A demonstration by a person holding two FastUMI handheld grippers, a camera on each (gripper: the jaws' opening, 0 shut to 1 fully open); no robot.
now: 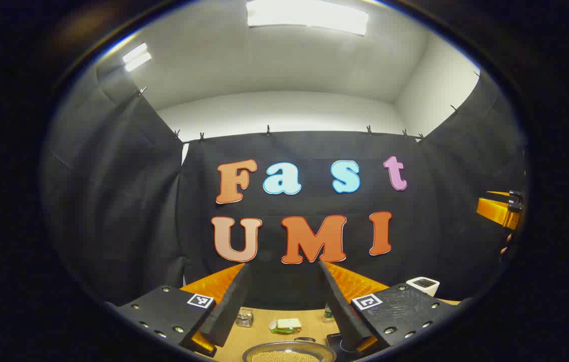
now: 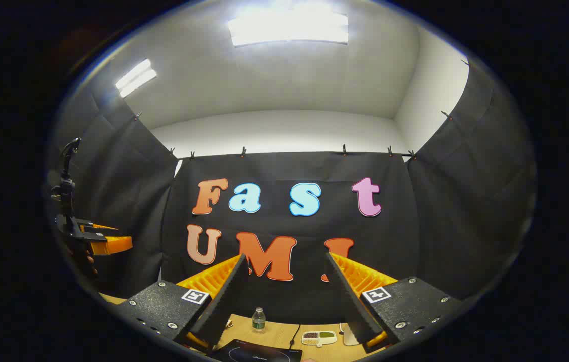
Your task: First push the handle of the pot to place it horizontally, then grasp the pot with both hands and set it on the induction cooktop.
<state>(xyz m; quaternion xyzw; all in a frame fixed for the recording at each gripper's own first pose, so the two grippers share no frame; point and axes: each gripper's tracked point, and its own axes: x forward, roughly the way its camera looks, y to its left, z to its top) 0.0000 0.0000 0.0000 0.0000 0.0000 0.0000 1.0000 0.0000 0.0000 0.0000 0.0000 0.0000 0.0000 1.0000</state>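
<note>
Lying below the left gripper's (image 1: 284,306) spread jaws: pot (image 1: 288,352).

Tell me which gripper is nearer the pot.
Left. The left gripper hangs just above the pot; the right gripper is off to the side, over the induction cooktop.

Pot and cooktop on the desk

We see the round grey metal pot (image 1: 288,353) low in the left gripper view, upright, its bottom speckled tan, with the flat black induction cooktop (image 1: 337,343) just to its right; the right gripper view shows that cooktop's glossy top.
</note>
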